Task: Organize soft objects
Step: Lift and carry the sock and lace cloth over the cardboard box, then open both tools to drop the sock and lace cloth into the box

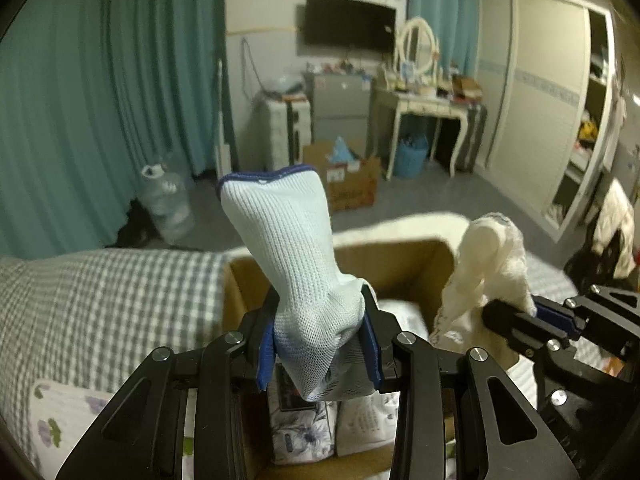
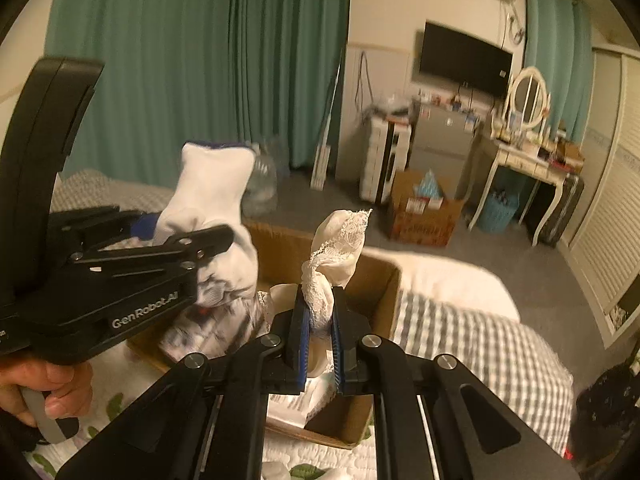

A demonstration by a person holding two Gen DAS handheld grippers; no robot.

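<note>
My left gripper is shut on a white knit sock with a blue cuff, which stands up above an open cardboard box on the bed. My right gripper is shut on a cream lace-trimmed cloth, held above the same box. The right gripper also shows in the left wrist view with its cloth. The left gripper and its sock show at the left of the right wrist view. Folded fabric items lie inside the box.
The box sits on a bed with a grey checked cover and a floral quilt. Beyond are teal curtains, a water jug, a floor carton, a dressing table and a wardrobe.
</note>
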